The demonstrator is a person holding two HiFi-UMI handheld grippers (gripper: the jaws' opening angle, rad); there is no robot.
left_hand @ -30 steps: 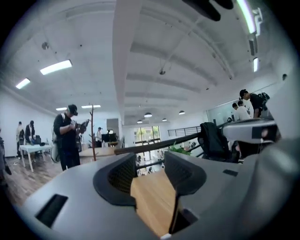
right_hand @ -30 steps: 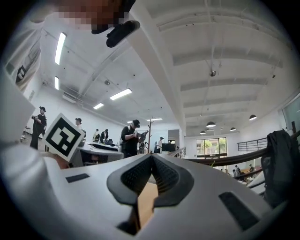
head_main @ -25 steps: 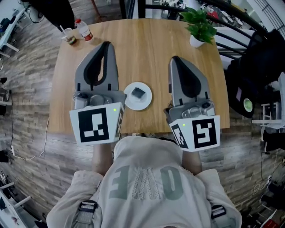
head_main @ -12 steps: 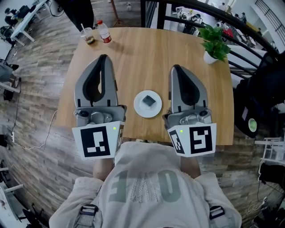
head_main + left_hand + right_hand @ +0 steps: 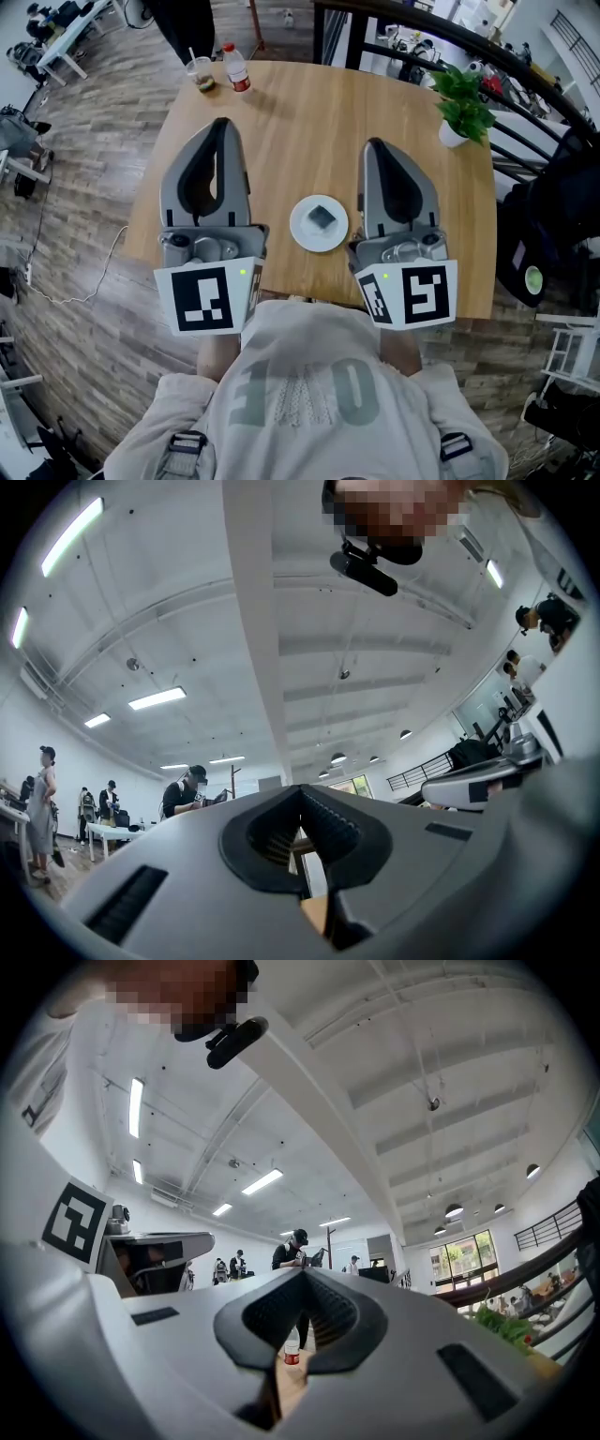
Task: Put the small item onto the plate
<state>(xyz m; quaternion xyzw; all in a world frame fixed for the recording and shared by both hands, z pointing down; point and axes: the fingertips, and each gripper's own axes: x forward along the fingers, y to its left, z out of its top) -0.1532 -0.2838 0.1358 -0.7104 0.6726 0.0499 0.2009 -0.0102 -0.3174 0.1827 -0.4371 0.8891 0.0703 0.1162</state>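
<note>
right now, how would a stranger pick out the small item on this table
Start at the wooden table; near its closest edge sits a round white plate. The small item is the dark grey square lying on it, the only thing on the plate.

We find no plain words or brand names here.

- Left gripper [image 5: 222, 124]: at its rear end, the left cube [image 5: 206, 298] carries a black-and-white square marker. It is a code pattern with no letters.
- Right gripper [image 5: 375, 145]: at its rear, the right cube [image 5: 412, 292] shows such markers on two faces.
- Behind both tools, the shirt [image 5: 305, 389] bears large pale characters, perhaps "10" and "0". We can't be sure.
- Far beyond the left gripper's tips stands a bottle [image 5: 234, 67]. Its label is red and the print is too small to read.
</note>
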